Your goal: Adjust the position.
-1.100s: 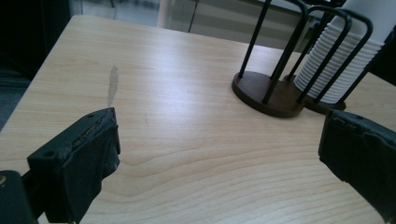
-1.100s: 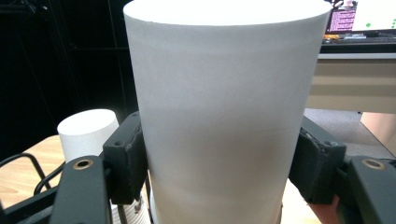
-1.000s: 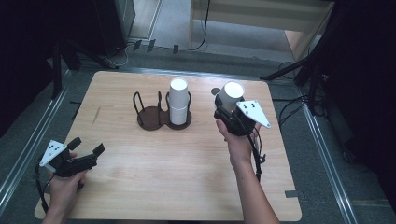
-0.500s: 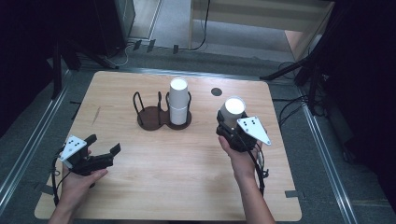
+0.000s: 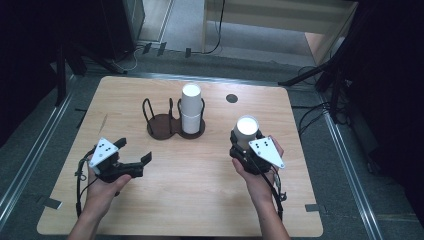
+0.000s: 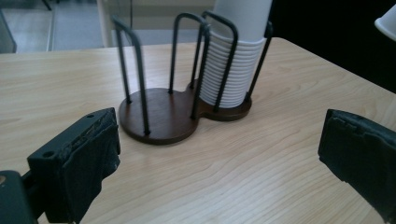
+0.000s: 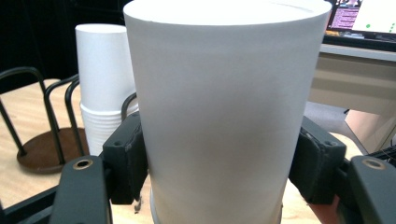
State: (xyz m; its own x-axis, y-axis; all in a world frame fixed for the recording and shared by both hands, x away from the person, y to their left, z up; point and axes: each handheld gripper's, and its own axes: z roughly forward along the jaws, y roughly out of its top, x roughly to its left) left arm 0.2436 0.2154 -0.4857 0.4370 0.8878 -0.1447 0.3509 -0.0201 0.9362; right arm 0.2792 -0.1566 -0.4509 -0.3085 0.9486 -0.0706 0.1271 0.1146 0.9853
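- My right gripper [image 5: 243,146] has its pads pressed on both sides of a white paper cup [image 7: 224,112], so the grip is firm; in the right gripper view the jaws pinch the cup wall low down, and it stands upright, mouth up.
- That cup sits in my grip above the right part of the table [image 5: 200,200], well apart from the cup holder [image 5: 172,125].
- The holder has two wire bays on a brown base: the right bay carries a tall stack of cups [image 6: 236,65], the left bay [image 6: 149,109] stands bare.
- My left gripper [image 5: 135,160] holds nothing; its jaws stand wide apart and point toward the holder, short of it.
- I judge the step in hand to be carrying a single cup.
- Next, I reckon the cup goes either onto the table or into the bare bay. That calls for keeping it upright, lining it up between the wires, and not squeezing harder, since thin paper may buckle.
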